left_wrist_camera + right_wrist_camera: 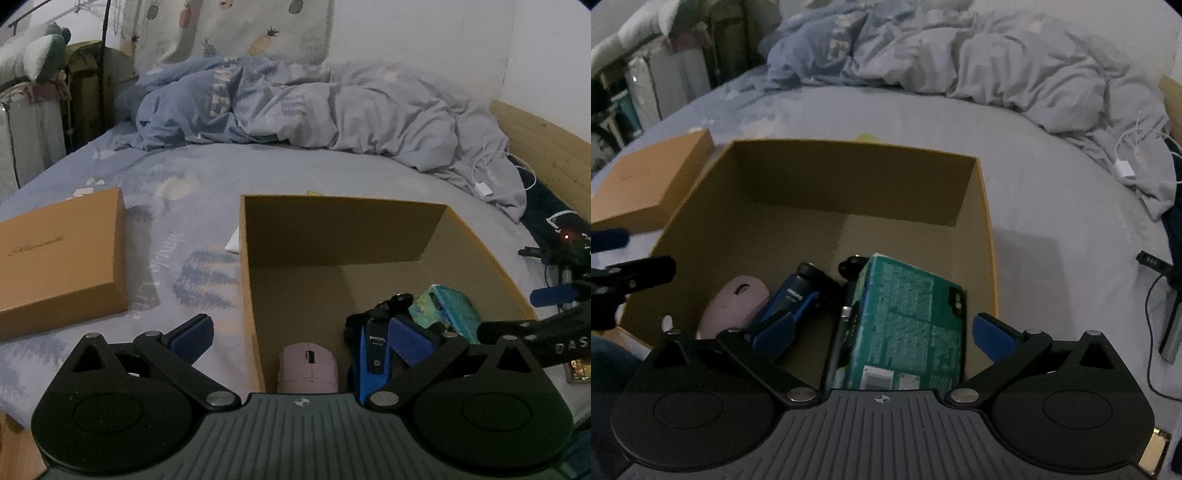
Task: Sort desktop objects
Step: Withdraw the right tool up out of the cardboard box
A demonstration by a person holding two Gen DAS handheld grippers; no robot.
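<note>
An open cardboard box (pixel 332 225) (pixel 849 177) sits on the bed. At its near end lie a pink mouse (pixel 308 365) (pixel 735 306), a blue and black Philips shaver (pixel 373 350) (pixel 798 291) and a green carton (pixel 447 306) (pixel 908 325). My left gripper (pixel 301 338) is open above the box's near left wall, with nothing between its fingers. Over the box, my right gripper (pixel 882 330) is open, its blue pads on either side of the green carton without pinching it. The right gripper's arm (pixel 535 328) shows at the right of the left wrist view.
A closed tan box lid (pixel 62 258) (pixel 646 177) lies left of the box. A crumpled duvet (pixel 314 110) fills the far bed. A white charger and cable (pixel 487 181) (pixel 1126 162) lie at right, near dark cables (pixel 1167 295). A wooden bed frame (pixel 546 147) bounds the right.
</note>
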